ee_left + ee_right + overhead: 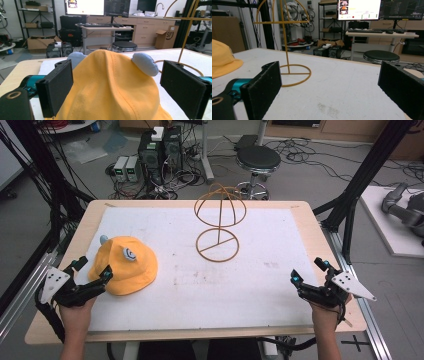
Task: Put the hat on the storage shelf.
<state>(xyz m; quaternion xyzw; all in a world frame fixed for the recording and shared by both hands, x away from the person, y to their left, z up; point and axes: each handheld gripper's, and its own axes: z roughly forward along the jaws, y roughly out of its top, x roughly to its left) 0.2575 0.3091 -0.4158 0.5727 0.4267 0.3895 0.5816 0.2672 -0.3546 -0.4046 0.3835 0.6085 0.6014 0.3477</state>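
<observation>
The left gripper (92,270) sits at the near left corner of the table, held in a person's hand that comes in from the bottom edge. Its two black jaws stand wide apart, clamped on nothing. The near edge of a yellow hat (124,265) lies between them; in the left gripper view the hat (110,87) rises up the middle with a jaw on either side, and the pictures do not make clear whether either pad touches the cloth.

The hat lies crown up on the left part of the table, on a white sheet (250,285) that covers most of the tabletop. It has two small pale blue ears (145,63), one on each side of the crown, and a small round patch on the front.

The right gripper (310,272) is held at the near right corner, well apart from the hat. Its jaws also stand wide apart, with bare white sheet between them.

A yellow wire stand (219,222) is upright near the middle of the table, toward the far side. It has a flat ring base, a thin post and a dome-shaped wire top. It stands clear of both the hat and the grippers.

Past the table, a black round stool (257,159) and computer boxes with cables sit on the floor.
</observation>
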